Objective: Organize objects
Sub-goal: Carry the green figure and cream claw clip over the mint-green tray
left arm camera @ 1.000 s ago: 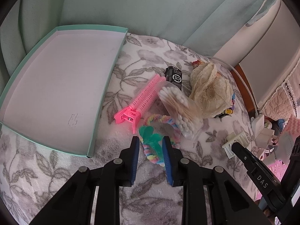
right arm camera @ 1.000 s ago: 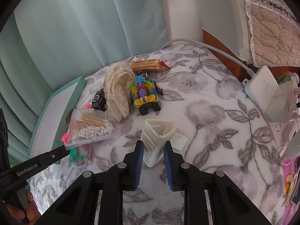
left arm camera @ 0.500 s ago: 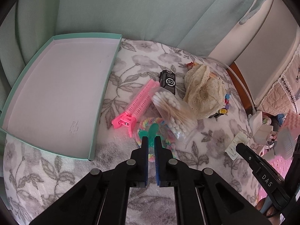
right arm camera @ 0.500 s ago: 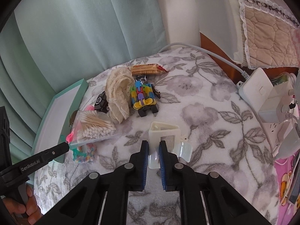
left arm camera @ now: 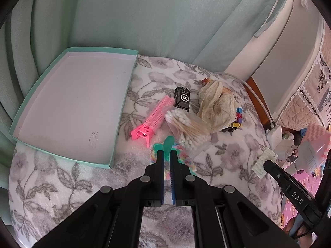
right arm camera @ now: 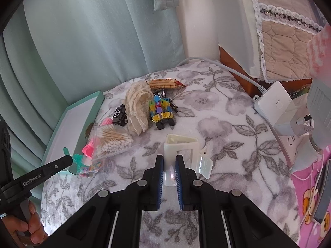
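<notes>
In the left wrist view my left gripper point(left arm camera: 167, 157) is shut on a green hair clip point(left arm camera: 168, 142) with a pastel rainbow loop point(left arm camera: 187, 161) attached. From the right wrist view that clip point(right arm camera: 77, 159) hangs off the blanket in the left gripper point(right arm camera: 69, 161). My right gripper point(right arm camera: 169, 161) is shut on a cream claw clip point(right arm camera: 180, 144), which tilts up from the blanket. The left wrist view shows the claw clip point(left arm camera: 263, 161) at the right gripper's tip point(left arm camera: 266, 164). A shallow teal tray point(left arm camera: 123, 111) with a white floor lies to the left.
On the flowered blanket lie a pink roller clip point(left arm camera: 153, 115), a bag of cotton swabs point(left arm camera: 188, 126), a black toy car point(left arm camera: 182, 99), a lace cloth point(left arm camera: 215, 107), a colourful block toy point(right arm camera: 160, 111) and a snack packet point(right arm camera: 165, 83). A power strip point(right arm camera: 273, 103) sits at the right edge.
Both grippers went from open around their clips to shut on them. Both have drawn back and up, lifting the green clip and the cream claw clip.
</notes>
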`<action>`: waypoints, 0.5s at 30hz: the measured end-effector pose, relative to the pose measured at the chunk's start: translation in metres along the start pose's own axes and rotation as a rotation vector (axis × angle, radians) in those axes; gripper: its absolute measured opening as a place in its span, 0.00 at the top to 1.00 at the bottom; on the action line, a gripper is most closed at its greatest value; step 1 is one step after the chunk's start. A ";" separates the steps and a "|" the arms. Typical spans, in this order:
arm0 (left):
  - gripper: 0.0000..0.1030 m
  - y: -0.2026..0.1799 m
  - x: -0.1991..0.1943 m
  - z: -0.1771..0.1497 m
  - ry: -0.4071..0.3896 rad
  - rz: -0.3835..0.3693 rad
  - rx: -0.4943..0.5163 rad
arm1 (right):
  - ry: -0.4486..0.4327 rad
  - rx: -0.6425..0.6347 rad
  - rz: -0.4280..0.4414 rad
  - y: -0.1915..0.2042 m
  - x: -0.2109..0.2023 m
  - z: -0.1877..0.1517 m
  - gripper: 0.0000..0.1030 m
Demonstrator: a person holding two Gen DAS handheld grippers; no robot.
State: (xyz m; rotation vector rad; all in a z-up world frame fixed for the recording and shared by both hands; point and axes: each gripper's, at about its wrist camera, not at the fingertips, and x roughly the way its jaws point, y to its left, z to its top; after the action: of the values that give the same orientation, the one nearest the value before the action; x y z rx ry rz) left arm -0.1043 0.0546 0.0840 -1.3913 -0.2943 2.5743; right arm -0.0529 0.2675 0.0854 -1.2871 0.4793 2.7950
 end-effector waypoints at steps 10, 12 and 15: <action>0.96 0.002 -0.012 0.010 -0.064 0.000 -0.023 | -0.023 -0.009 -0.001 0.002 -0.010 0.004 0.88; 0.96 0.003 -0.011 0.010 -0.064 0.006 -0.029 | -0.022 -0.015 -0.004 0.002 -0.010 0.005 0.88; 0.96 0.006 -0.003 0.009 -0.058 0.028 -0.026 | -0.007 -0.029 -0.014 0.003 -0.005 0.004 0.88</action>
State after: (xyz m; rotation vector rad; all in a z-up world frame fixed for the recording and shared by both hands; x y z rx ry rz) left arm -0.1102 0.0470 0.0896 -1.3408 -0.3212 2.6458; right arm -0.0529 0.2662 0.0928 -1.2803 0.4288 2.8049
